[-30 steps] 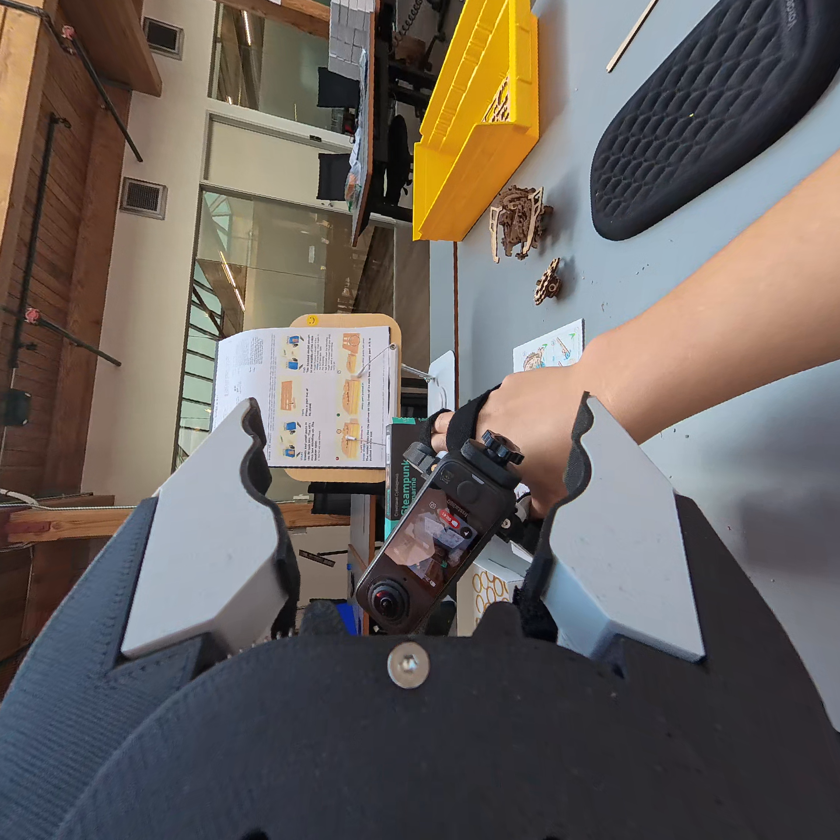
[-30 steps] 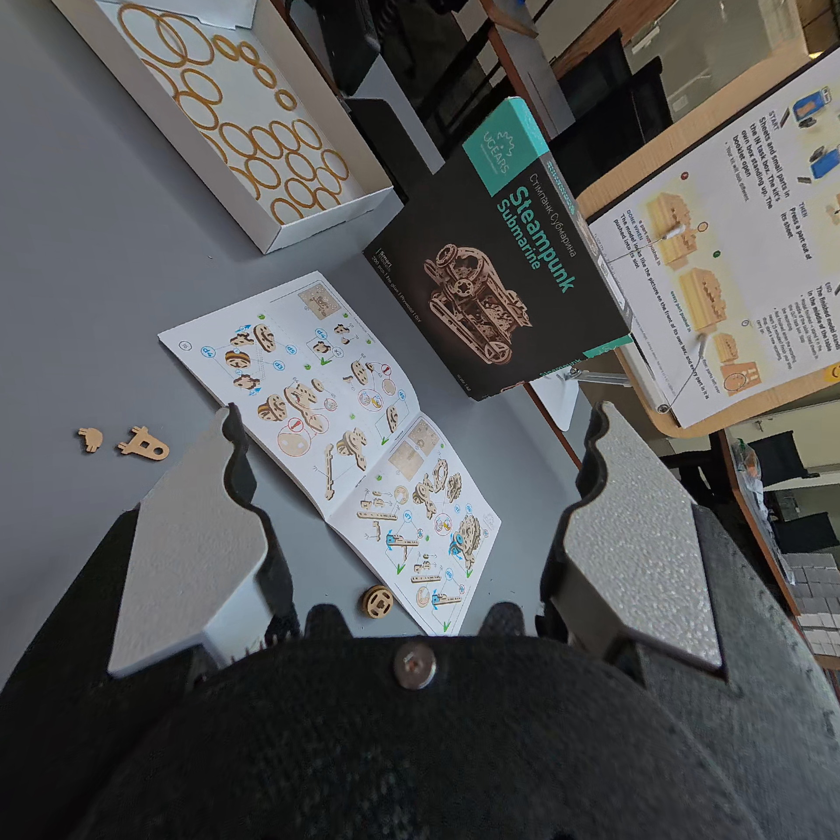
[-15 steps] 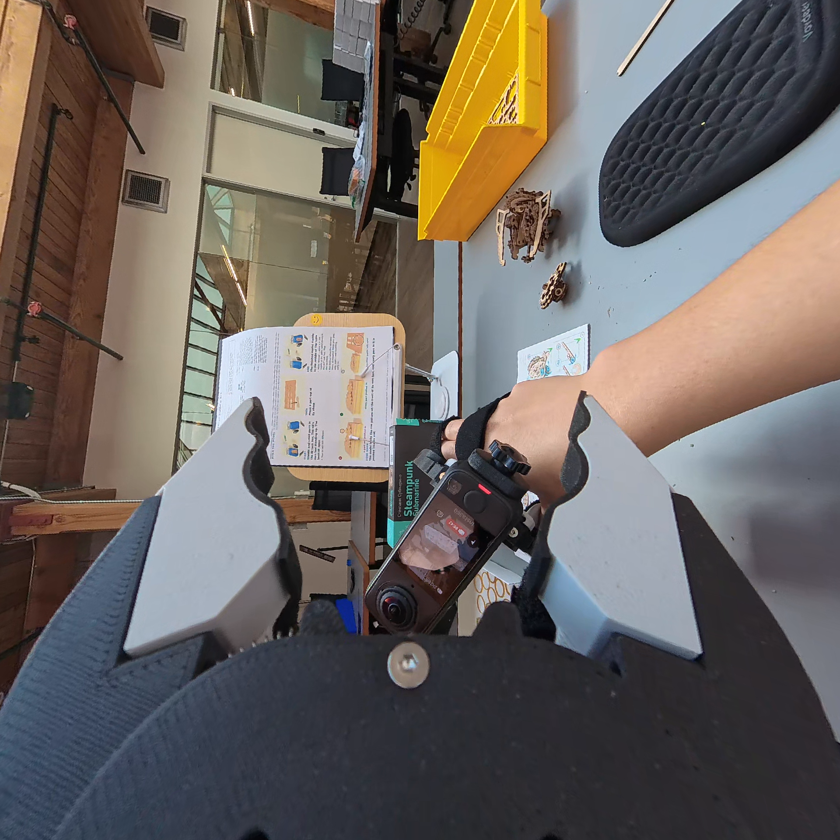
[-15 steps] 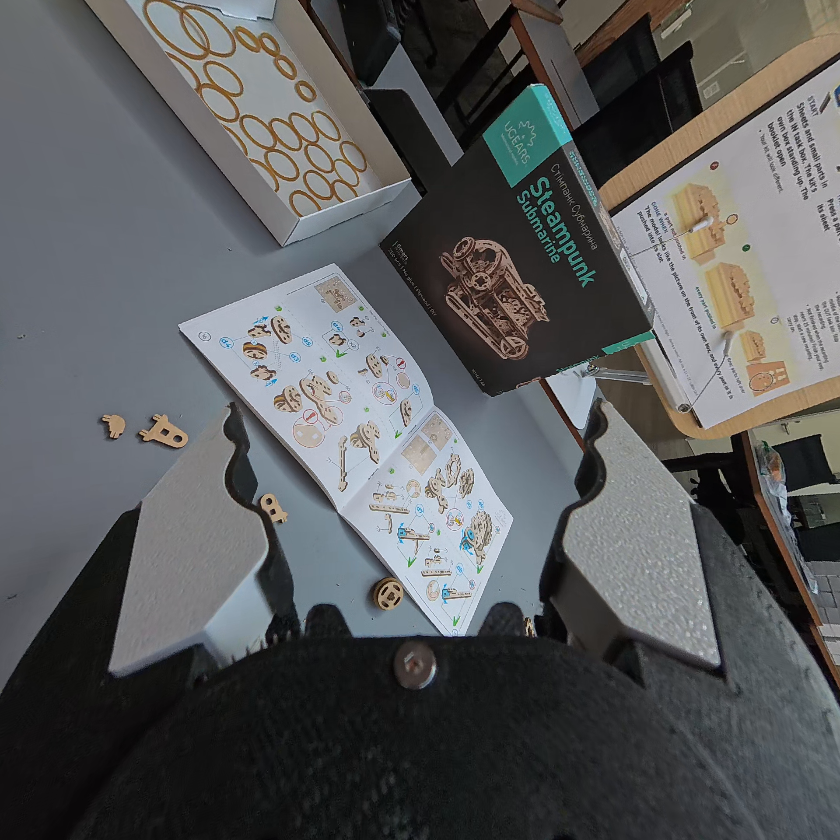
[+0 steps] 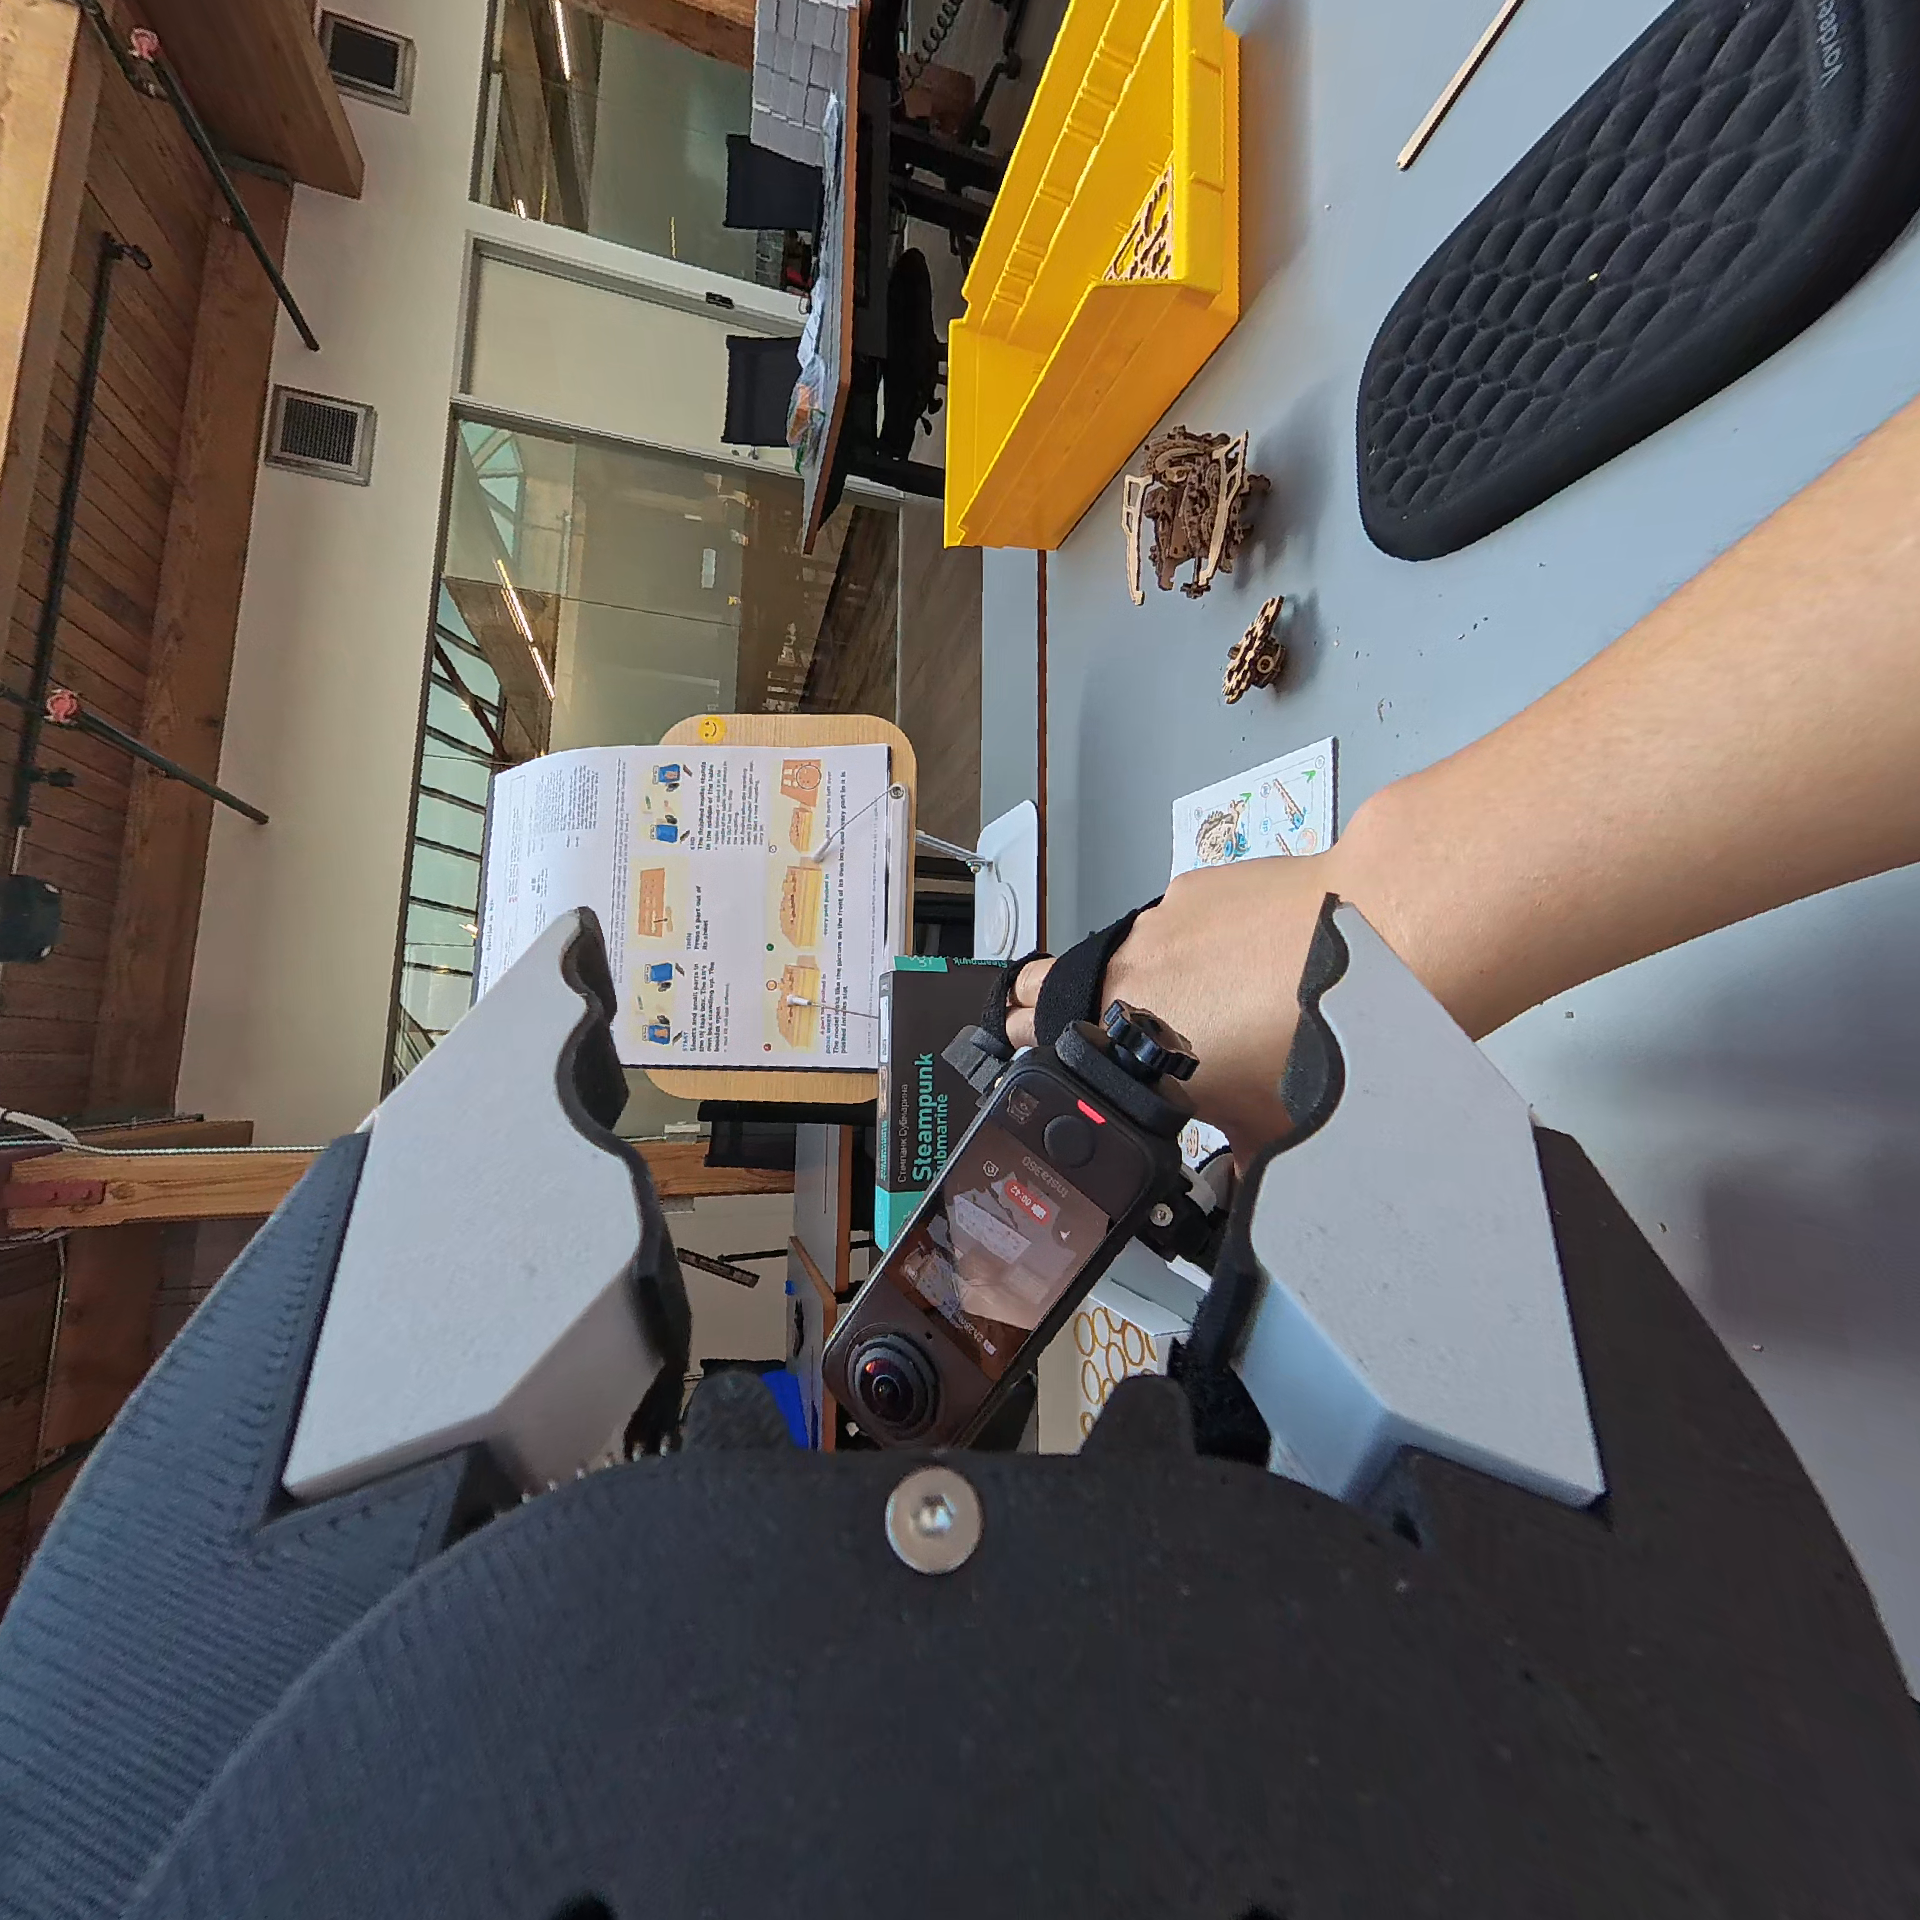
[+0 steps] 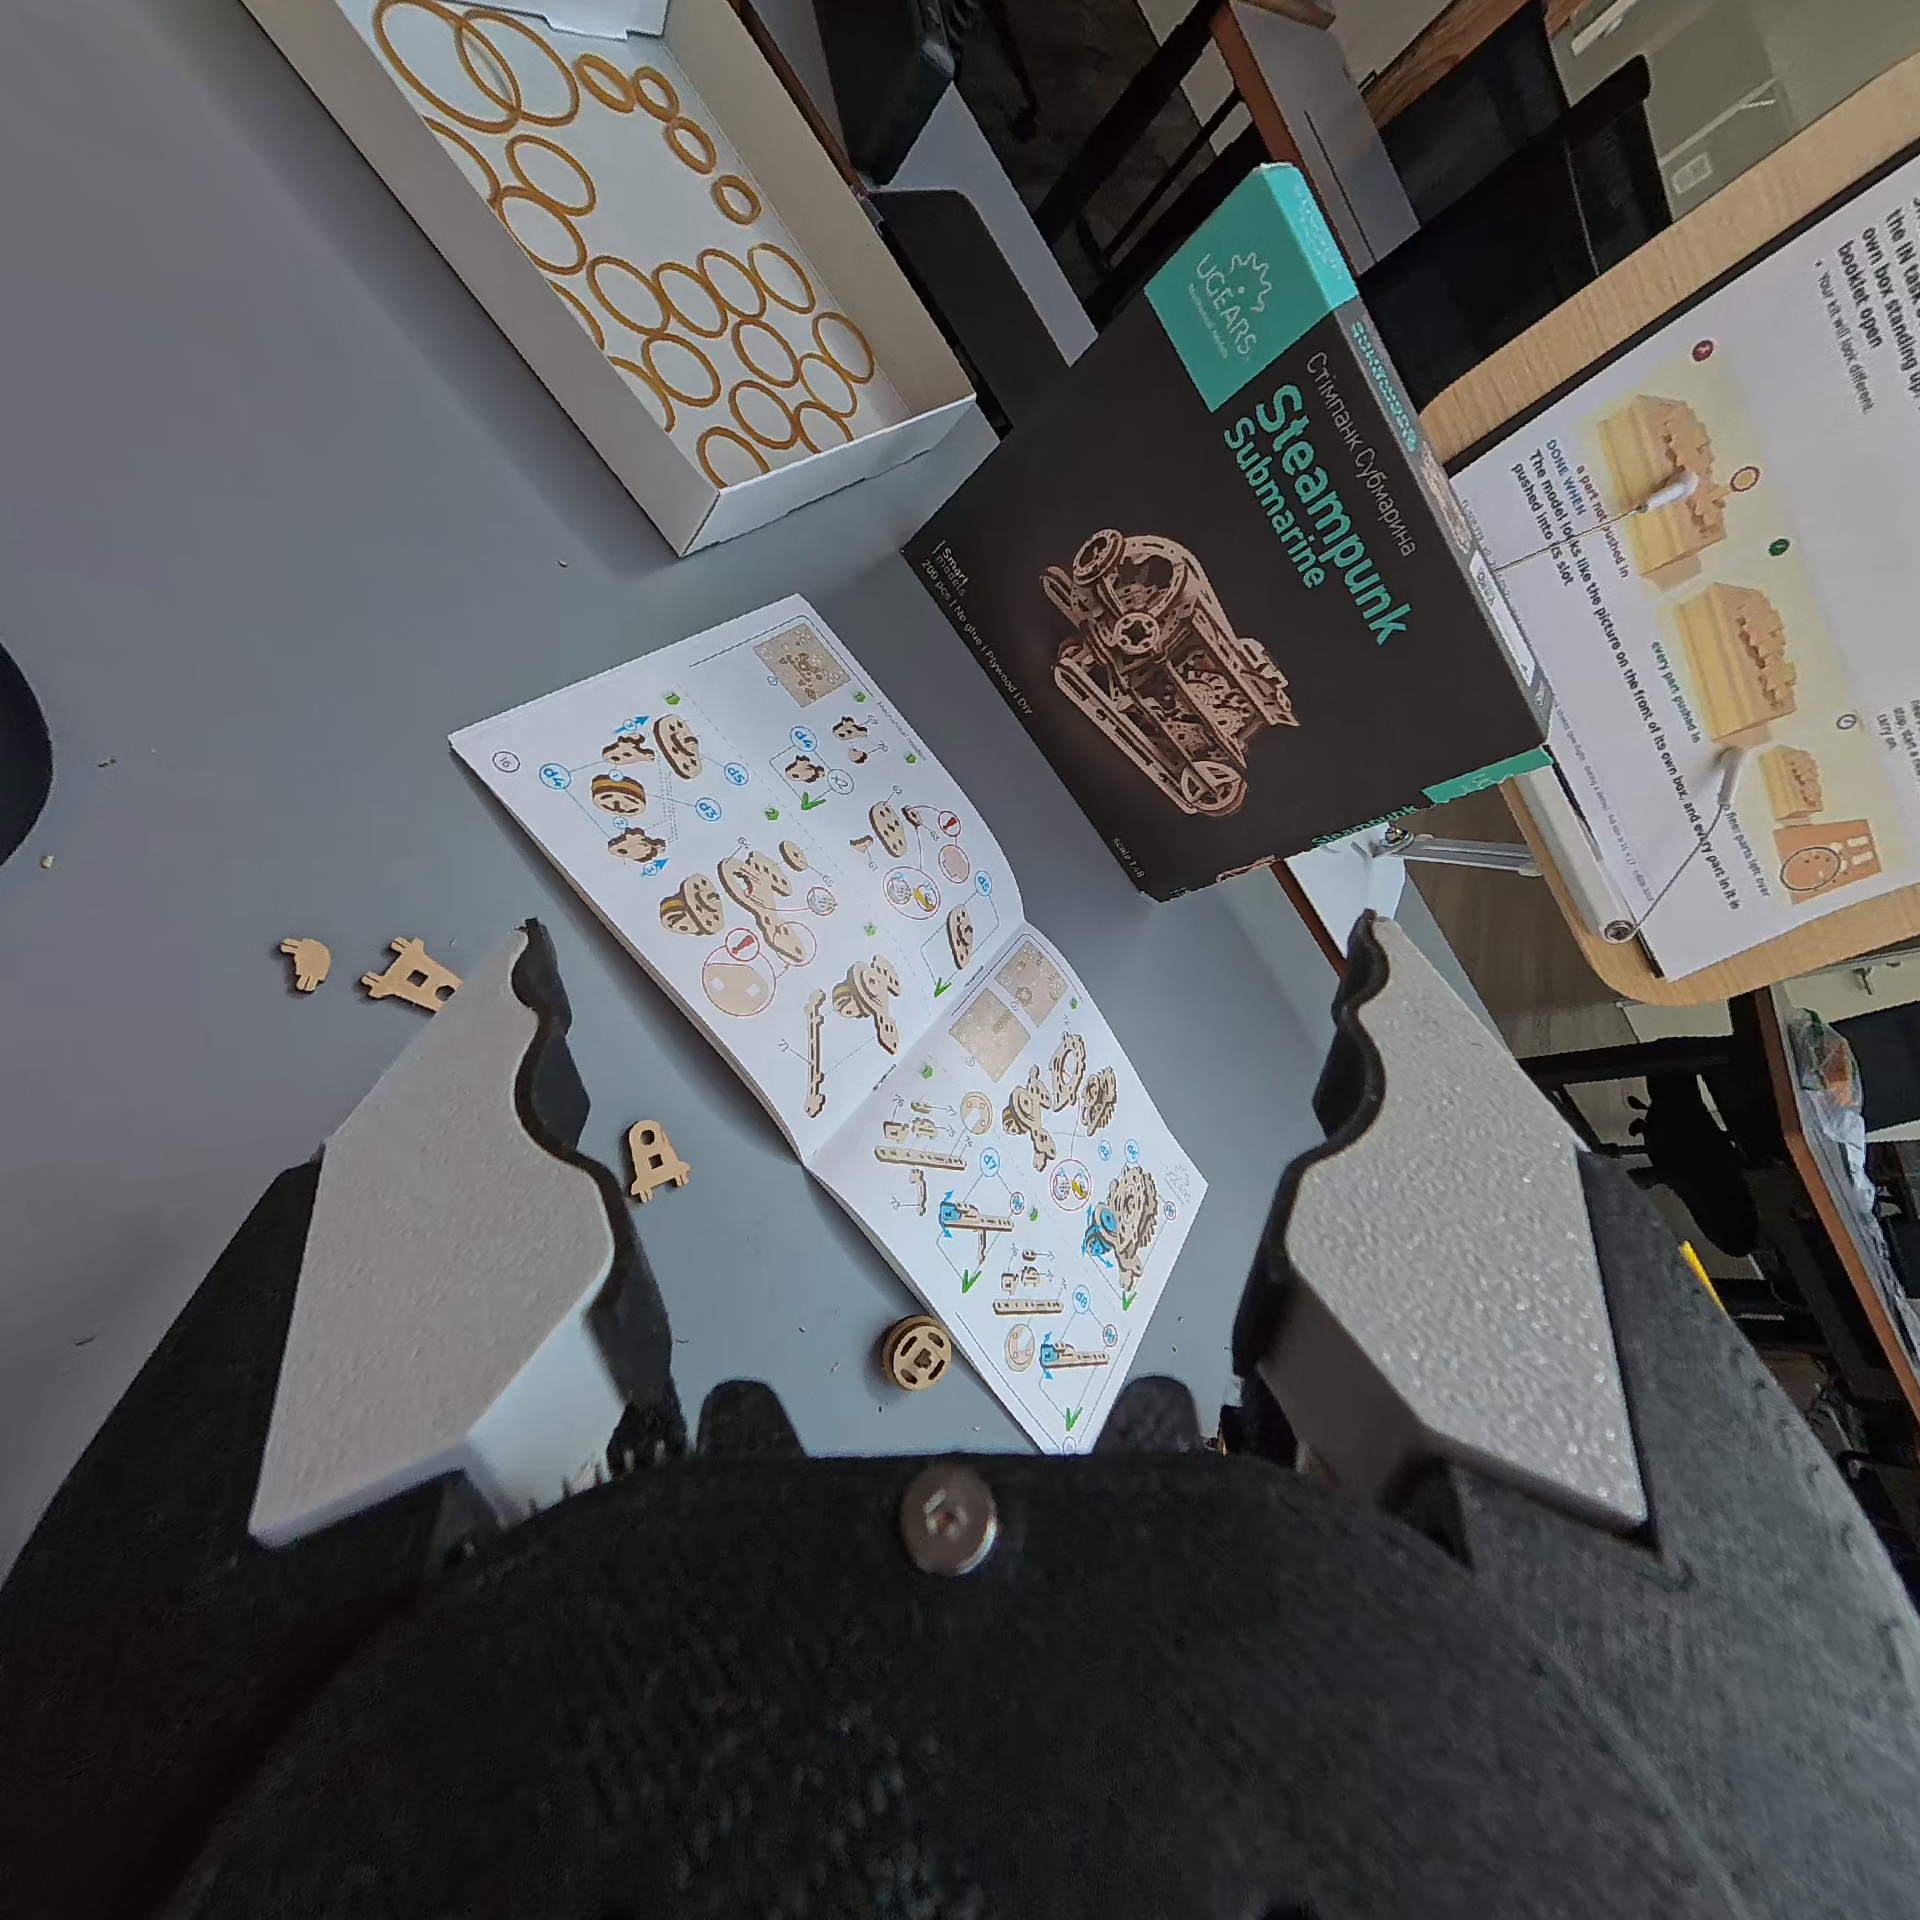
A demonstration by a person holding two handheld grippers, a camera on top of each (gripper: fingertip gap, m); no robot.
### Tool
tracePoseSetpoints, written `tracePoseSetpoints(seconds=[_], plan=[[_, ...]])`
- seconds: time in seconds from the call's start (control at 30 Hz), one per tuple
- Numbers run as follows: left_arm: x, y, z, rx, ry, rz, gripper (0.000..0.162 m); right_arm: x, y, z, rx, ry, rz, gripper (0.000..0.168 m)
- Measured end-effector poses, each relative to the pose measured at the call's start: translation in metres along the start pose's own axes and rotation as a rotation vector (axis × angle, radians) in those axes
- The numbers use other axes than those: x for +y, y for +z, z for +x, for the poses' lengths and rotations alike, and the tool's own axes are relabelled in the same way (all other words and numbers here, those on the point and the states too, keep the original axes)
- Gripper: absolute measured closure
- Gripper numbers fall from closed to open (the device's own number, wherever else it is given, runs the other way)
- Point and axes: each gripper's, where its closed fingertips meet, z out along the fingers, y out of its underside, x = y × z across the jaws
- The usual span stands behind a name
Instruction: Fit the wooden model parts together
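Observation:
My right gripper [image 6: 951, 977] is open and empty above the grey table. Below it lie small loose wooden parts: a round wheel piece [image 6: 915, 1352], a small keyed piece [image 6: 655, 1156], and two more pieces [image 6: 407, 975] [image 6: 304, 961] left of my left finger. My left gripper [image 5: 956, 987] is open and empty, held up off the table. In its view a partly built wooden model [image 5: 1190, 509] and a small wooden gear cluster [image 5: 1254, 660] sit on the table. A person's hand [image 5: 1216, 966] holds the other gripper's camera [image 5: 997, 1247] between my fingers.
An open instruction booklet [image 6: 831, 997] lies under the right gripper. The dark kit box [image 6: 1226, 561] stands behind it, with a white tray [image 6: 831, 488] to its left. A yellow bin [image 5: 1091, 312] and a black padded mat [image 5: 1642, 270] lie farther along. A clipboard with a sheet [image 5: 727, 904] stands off the table edge. The grippers' ends are close to 25 cm from one another. Between my right fingertips and the small keyed piece [image 6: 655, 1156] there is roughly 9 cm.
The right gripper's view has shifted so the booklet, box and loose parts slide right and down; the small keyed piece has come into view. The left gripper has barely moved.

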Motion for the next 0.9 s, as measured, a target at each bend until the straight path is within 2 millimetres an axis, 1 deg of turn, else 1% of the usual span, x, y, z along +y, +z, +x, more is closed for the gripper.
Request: tracePoseSetpoints(seconds=[0.2, 0.9], plan=[[0.0023, 0.0025, 0.0017, 0.004, -0.001, -0.008, 0.032, 0.0029, 0.0010, -0.0015, -0.012, 0.009, -0.008, 0.024], [0.0003, 0.0044, 0.0008, 0.002, -0.010, -0.009, 0.032, 0.0096, 0.0026, -0.0019, -0.022, 0.032, -0.018, 0.025]])
